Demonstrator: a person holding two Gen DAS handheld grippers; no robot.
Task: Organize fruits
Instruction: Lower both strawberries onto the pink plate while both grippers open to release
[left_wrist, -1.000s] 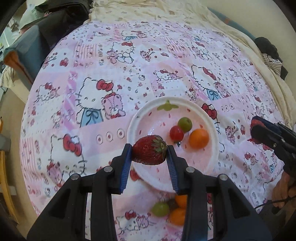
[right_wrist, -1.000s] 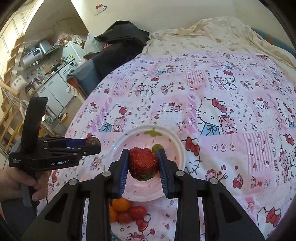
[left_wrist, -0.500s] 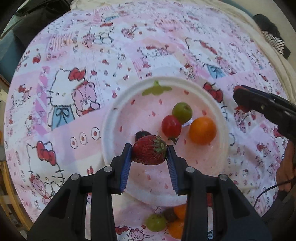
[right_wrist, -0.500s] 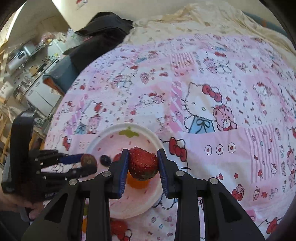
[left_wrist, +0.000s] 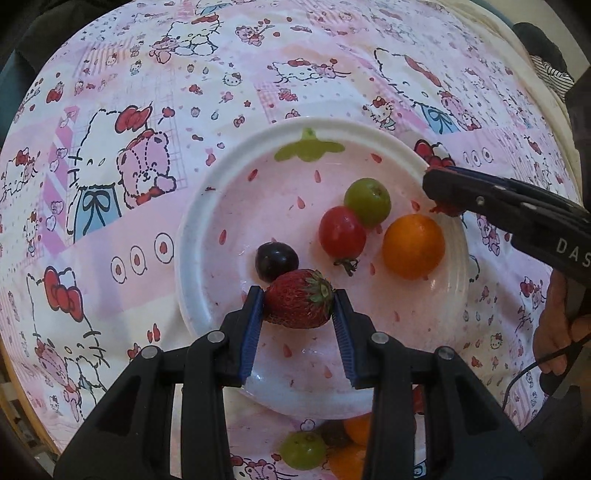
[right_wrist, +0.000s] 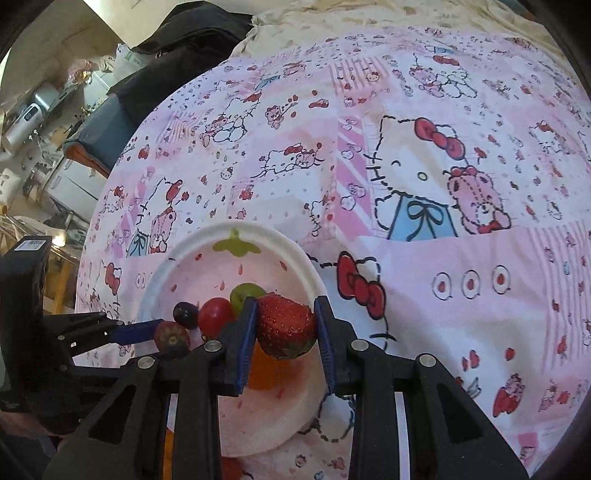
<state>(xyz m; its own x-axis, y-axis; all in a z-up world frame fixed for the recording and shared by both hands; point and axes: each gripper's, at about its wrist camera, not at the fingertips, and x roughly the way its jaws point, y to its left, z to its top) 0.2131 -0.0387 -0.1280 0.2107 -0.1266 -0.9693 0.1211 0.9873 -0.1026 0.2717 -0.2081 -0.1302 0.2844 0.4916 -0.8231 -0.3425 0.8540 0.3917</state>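
Over the last second both grippers have dropped toward the plate (left_wrist: 192, 258), which now fills far more of the left wrist view than it did, and a dark grape (left_wrist: 276, 261) that was hidden behind the left strawberry (left_wrist: 300, 299) a second ago now shows just ahead of it. The left gripper (left_wrist: 299, 306) is still pinching that strawberry between its blue pads, leafy cap toward its right finger, low over the near half of the plate; whether the berry touches the plate cannot be told. The right gripper (right_wrist: 284, 325) likewise stays clamped on its own strawberry (right_wrist: 285, 325), which has moved from beyond the plate's rim to over its right edge, above an orange fruit (left_wrist: 413, 246) that shows beneath its fingers. Ahead and to the right of the left gripper lie a red cherry tomato (left_wrist: 342, 232) touching a green grape (left_wrist: 367, 202), with the orange fruit just beside them. Behind the left gripper, off the plate on the patterned bedsheet (left_wrist: 147, 92), sit a second green grape (left_wrist: 303, 450) and more orange fruit, not yet gathered. By my reading both berries are close to release, the left one first; it should be set down clear of the dark grape so neither rolls.
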